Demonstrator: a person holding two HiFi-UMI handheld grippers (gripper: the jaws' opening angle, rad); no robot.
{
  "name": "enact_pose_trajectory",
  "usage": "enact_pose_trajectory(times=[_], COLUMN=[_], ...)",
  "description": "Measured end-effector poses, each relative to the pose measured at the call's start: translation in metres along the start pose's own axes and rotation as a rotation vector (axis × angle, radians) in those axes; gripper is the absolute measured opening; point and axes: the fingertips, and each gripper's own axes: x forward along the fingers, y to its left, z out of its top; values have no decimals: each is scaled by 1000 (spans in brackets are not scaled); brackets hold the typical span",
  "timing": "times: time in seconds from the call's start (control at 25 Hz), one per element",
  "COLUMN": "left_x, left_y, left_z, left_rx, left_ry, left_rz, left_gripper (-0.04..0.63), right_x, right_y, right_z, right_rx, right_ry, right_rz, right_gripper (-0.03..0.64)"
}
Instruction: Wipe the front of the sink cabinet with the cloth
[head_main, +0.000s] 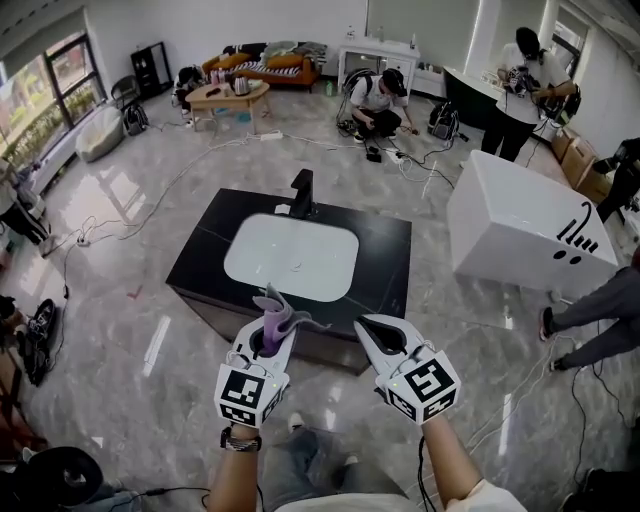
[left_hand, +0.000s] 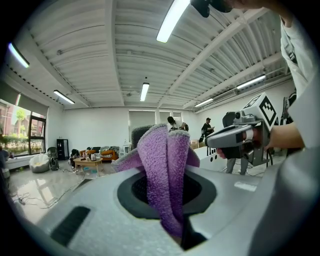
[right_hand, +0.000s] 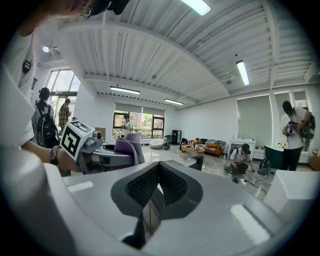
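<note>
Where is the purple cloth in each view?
Head view: the cloth is at lower centre, sticking up from the left tool.
Left gripper view: the cloth fills the centre, clamped between the jaws.
Right gripper view: the cloth is small, left of centre, on the other tool.
Shared landmark: the sofa, orange, by the far wall.

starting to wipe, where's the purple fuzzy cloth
Head view, left side: the purple fuzzy cloth is pinched in the left gripper, before the black sink cabinet.
</note>
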Motion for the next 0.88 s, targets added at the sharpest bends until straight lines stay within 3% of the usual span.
enact_pose_trajectory(times=[0.4, 0.88], left_x=[35, 55], left_y=[11, 24], left_z=[-82, -172], left_rx=[-23, -19], left_ry=[19, 29], left_rz=[19, 15], left_gripper=[52, 52], right_x=[26, 60], right_y=[-27, -31], right_z=[-89, -165], right_rx=[20, 33], right_ry=[33, 18], right_rz=[-24, -39], right_gripper=[6, 6])
